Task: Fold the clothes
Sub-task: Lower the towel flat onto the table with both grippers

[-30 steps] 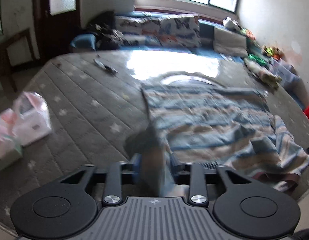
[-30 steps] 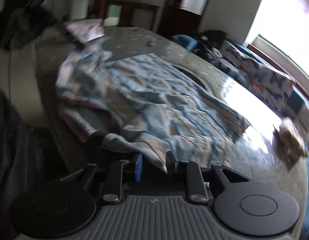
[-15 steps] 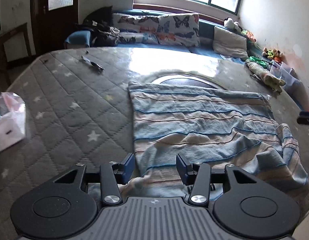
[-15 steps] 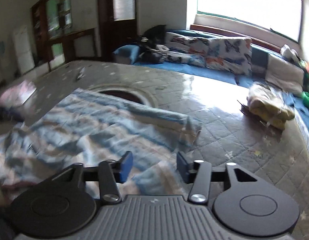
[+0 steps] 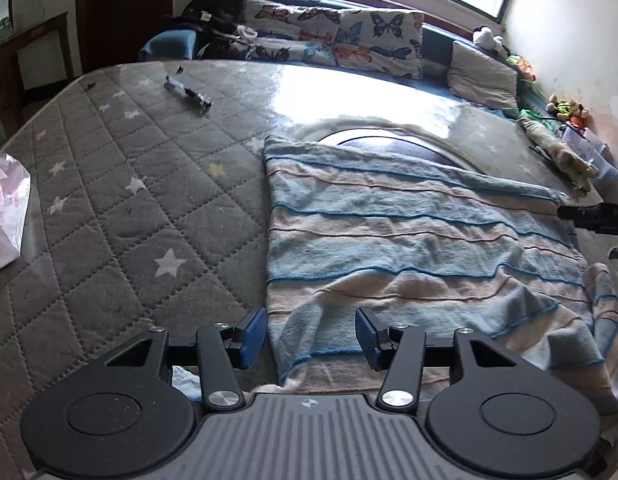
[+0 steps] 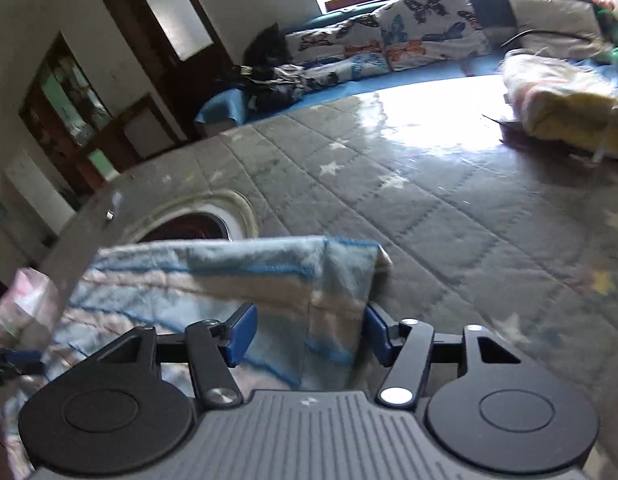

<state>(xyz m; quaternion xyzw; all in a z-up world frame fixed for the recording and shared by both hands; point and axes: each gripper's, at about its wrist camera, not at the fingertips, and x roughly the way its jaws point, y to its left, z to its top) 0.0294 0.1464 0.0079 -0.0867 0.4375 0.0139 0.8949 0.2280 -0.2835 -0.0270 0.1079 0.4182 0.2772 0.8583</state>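
1. Striped garment (image 5: 409,240): soft, fleecy cloth in pale blue and beige bands with thin darker blue lines. It lies spread on the quilted surface, right of centre in the left wrist view, its left edge straight, its near and right edges rumpled into folds.
2. Far right corner of the garment (image 6: 341,264), right wrist view: doubled over, edge hanging in a fold.
3. Left gripper (image 5: 311,338): blue-padded jaws apart and opening; the garment's near left corner lies between them, pads not pressing on it.
4. Right gripper (image 6: 307,334): jaws apart and opening; the folded corner lies between them, cloth against the right pad, clear of the left one.
5. Grey quilted cover (image 5: 121,208): diamond stitching, white and yellow stars, glossy under window glare.
6. Round dark opening (image 5: 389,140) with pale rim, partly under the garment's far edge.
7. Small dark object (image 5: 189,94) on the cover, far left; kind unclear.
8. Pink and white bag (image 5: 3,216) at the left edge.
9. Yellowish folded bundle (image 6: 565,100), far right.
10. Butterfly-print cushions (image 5: 349,40) below the window.
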